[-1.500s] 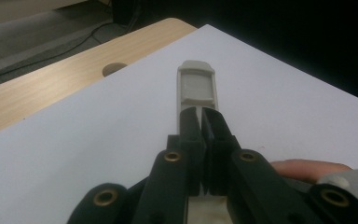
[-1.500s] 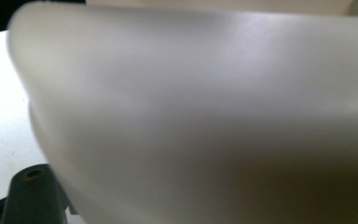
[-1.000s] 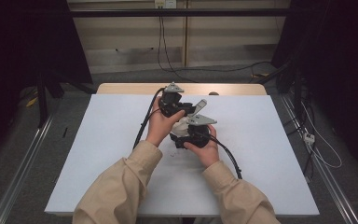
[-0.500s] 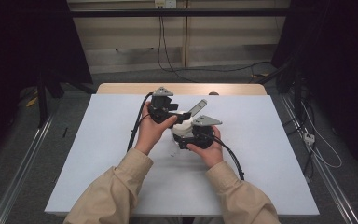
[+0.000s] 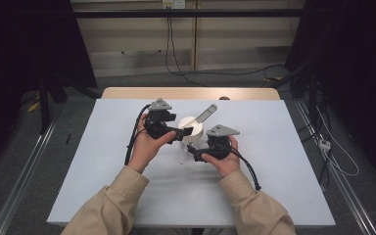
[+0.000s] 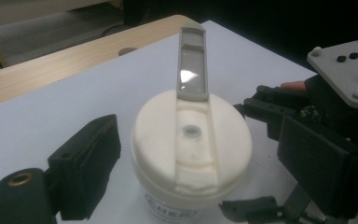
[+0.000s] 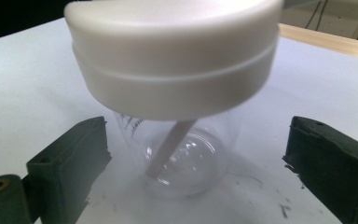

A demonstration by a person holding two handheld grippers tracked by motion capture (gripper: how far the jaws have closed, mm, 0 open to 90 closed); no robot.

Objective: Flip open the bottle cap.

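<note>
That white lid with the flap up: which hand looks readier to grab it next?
Left, probably. The left gripper sits open at the white lid, level with its rim. The right gripper is lower, open around the clear jar.

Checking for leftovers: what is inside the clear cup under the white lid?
Inside the cup a pale straw-like tube slants down to the bottom; otherwise it looks empty. The lid hides its upper part.
</note>
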